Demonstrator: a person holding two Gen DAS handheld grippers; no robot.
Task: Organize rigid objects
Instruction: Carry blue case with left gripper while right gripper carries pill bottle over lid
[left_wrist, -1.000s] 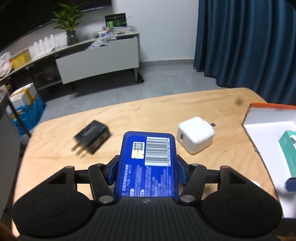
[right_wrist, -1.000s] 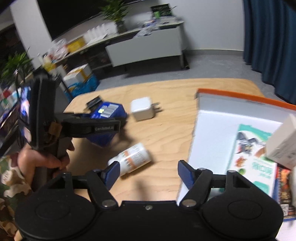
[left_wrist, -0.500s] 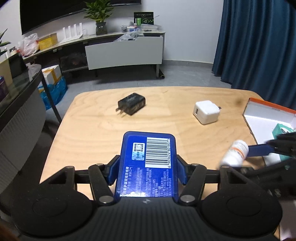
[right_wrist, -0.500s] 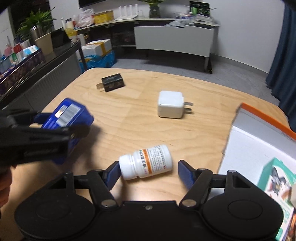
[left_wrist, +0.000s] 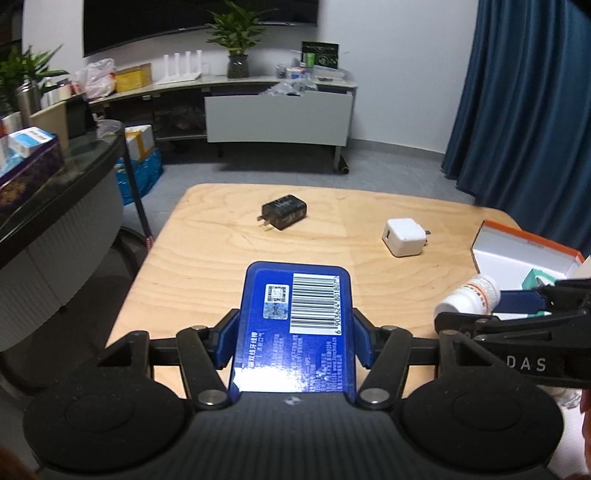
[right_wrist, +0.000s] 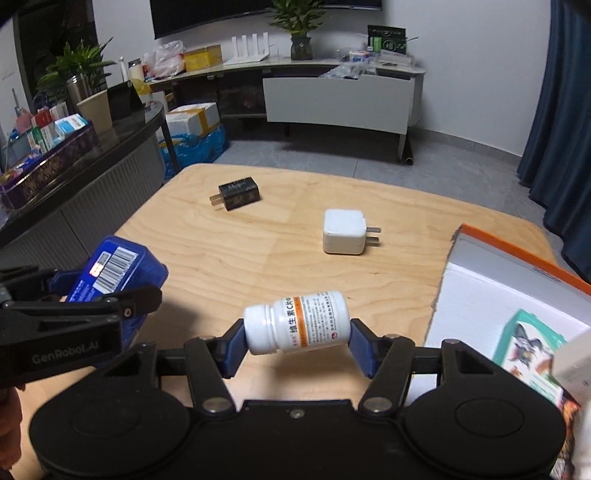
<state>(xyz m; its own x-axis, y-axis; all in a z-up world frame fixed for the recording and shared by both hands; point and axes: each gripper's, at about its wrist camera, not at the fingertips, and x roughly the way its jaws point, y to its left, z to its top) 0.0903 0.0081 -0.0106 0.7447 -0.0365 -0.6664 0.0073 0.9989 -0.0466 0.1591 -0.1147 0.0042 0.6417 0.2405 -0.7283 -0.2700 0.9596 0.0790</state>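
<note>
The left gripper (left_wrist: 293, 345) is clamped on a blue box (left_wrist: 295, 325): both blue pads press its long sides, and the box lies flat between them with its barcode face up, raised above the near left part of the wooden table (left_wrist: 221, 251). In the right wrist view the same box (right_wrist: 118, 269) appears at the left edge, held clear of the table surface. Further back on the table, a black charger (left_wrist: 283, 211) lies on its side with its prongs pointing left. To its right, well apart from it, a white charger (left_wrist: 404, 237) rests flat; in the right wrist view its prongs point right, toward the tray. The right gripper (right_wrist: 297, 341) holds a white bottle (right_wrist: 297, 321) crosswise, lying on its side: the left pad bears on the cap and the right pad on the base, and the orange-banded label faces up. The bottle is lifted off the table, with its shadow visible on the wood below. In the left wrist view the bottle (left_wrist: 469, 297) sits at the right edge, just beside the tray. The tray (right_wrist: 476, 291), white inside with an orange rim, occupies the right end of the table and contains a green printed box (right_wrist: 524, 343); a white carton (right_wrist: 576, 365) is partly visible at the frame edge.
</note>
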